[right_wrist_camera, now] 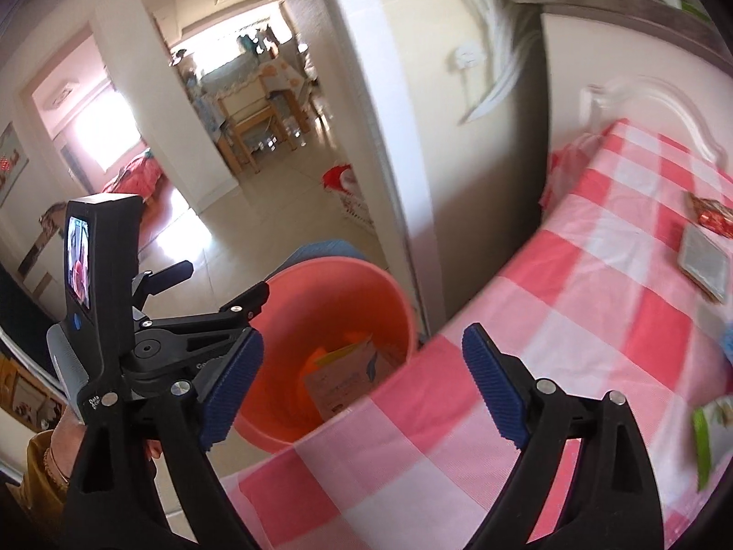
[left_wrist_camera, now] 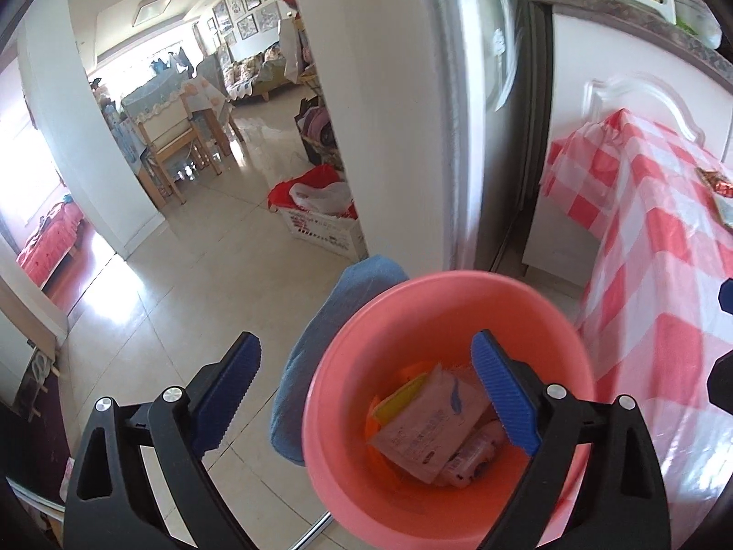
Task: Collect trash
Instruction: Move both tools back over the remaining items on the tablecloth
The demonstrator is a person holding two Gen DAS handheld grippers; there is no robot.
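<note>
A pink plastic bin (left_wrist_camera: 348, 334) stands on the floor beside the table; it also shows in the right wrist view (right_wrist_camera: 293, 293). Inside it lie a white packet (left_wrist_camera: 426, 431), a yellow wrapper (left_wrist_camera: 396, 401) and a small pink packet (left_wrist_camera: 476, 453). My left gripper (left_wrist_camera: 366, 394) is open and empty above the bin. My right gripper (right_wrist_camera: 362, 385) is open and empty over the table's edge. On the red-and-white checked tablecloth (right_wrist_camera: 572, 302) lie a red wrapper (right_wrist_camera: 710, 215), a grey packet (right_wrist_camera: 705, 266) and a green-and-white packet (right_wrist_camera: 714, 435). The left gripper's body (right_wrist_camera: 151, 334) shows in the right wrist view.
A blue cloth-covered thing (left_wrist_camera: 320, 343) sits behind the bin. A white wall corner (left_wrist_camera: 403, 137) and a white cabinet door (left_wrist_camera: 632, 96) stand behind the table. A white box with red cloth (left_wrist_camera: 320, 211) sits on the tiled floor (left_wrist_camera: 192, 275) in the doorway.
</note>
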